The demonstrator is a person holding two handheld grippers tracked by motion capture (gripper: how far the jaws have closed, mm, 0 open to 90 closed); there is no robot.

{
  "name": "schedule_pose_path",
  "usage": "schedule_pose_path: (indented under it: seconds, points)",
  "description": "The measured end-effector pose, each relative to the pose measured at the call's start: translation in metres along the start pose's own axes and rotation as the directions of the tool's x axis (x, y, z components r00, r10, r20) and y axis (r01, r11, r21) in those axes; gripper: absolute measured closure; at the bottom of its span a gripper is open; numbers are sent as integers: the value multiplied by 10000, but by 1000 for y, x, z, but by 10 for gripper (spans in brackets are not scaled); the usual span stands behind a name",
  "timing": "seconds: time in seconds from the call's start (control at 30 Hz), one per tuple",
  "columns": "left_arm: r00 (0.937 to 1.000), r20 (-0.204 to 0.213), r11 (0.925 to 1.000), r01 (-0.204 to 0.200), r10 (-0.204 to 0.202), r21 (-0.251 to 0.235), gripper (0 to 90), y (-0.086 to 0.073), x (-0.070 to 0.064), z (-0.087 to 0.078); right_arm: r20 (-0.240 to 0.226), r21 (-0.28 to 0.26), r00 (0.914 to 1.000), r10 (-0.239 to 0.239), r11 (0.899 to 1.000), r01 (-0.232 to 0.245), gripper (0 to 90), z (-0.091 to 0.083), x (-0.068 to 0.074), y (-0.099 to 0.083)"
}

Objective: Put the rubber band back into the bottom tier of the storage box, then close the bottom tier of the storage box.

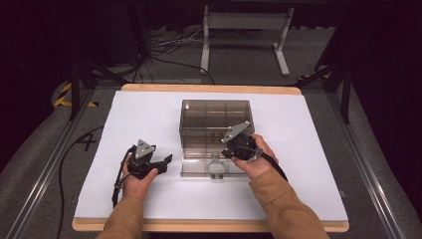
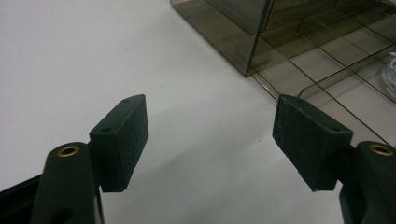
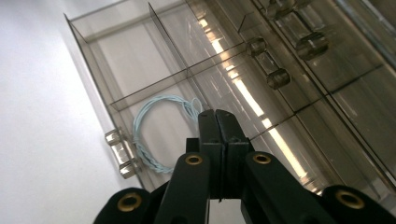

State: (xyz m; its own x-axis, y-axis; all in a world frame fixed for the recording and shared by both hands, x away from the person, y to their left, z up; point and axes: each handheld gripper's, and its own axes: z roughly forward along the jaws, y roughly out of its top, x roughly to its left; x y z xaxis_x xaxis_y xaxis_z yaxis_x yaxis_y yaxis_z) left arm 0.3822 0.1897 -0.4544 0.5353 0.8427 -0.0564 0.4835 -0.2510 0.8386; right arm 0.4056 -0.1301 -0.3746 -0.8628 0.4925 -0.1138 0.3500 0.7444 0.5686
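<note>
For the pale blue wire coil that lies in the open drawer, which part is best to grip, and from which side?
Probably the twisted end of the wire coil, where the strands bunch near the right tool. That bunch looks thicker than the single strands, which lie flat on the floor of the drawer. Come from above, since the drawer walls and dividers block the sides. The right tool is shut and must open first.

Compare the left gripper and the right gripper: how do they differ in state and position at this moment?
The left gripper has its jaws wide open, while the right gripper has its jaws pressed shut with nothing visible between them. The left gripper sits over the bare white table beside the smoky plastic drawer box; the right gripper is over the pulled-out drawer, near the pale blue wire coil. Both are black and hand-held.
</note>
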Motion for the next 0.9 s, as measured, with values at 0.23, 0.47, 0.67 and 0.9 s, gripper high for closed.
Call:
schedule_pose_path:
  seconds: [0.23,0.47,0.67,0.9]
  points:
    - [10000,0,10000,8,-8,2,277,0,0,0,-375,-439,9993,-9,9990,-8,900,-12,2,-6]
    - [10000,-9,10000,26,-26,11,277,0,0,0,-889,-463,9949,-471,9980,431,900,-19,12,-9]
    - [10000,-14,10000,19,-19,27,277,0,0,0,-1366,-412,9867,-883,9957,834,900,-19,20,-14]
    - [10000,-13,10000,19,-19,18,278,0,0,0,-1913,-255,9727,-1310,9914,1285,900,-16,27,-19]
